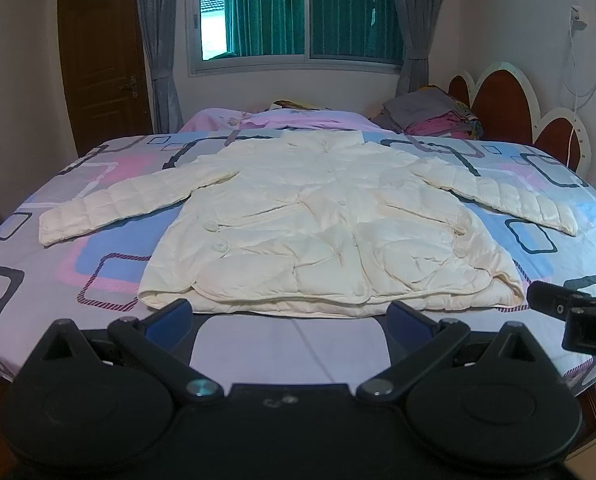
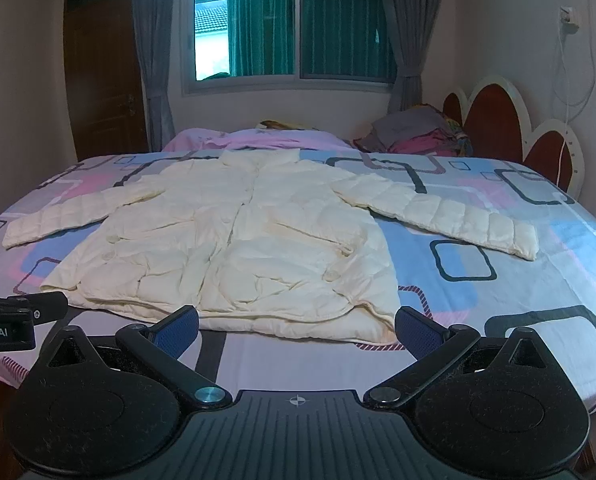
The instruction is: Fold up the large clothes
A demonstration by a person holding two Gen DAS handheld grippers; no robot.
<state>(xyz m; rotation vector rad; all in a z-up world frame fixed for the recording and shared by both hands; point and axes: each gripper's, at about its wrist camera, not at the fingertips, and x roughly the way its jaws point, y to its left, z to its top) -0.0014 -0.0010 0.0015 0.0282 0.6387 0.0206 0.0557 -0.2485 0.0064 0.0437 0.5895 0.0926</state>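
Observation:
A cream quilted jacket lies flat and face up on the bed, both sleeves spread out, hem toward me; it also shows in the right wrist view. My left gripper is open and empty, held just in front of the hem near its middle. My right gripper is open and empty, in front of the hem's right part. The right gripper's body shows at the right edge of the left wrist view.
The bed sheet has blue, pink and grey squares. A pink quilt and a pile of clothes lie at the far side. A red and white headboard stands at the right. A window and a brown door are behind.

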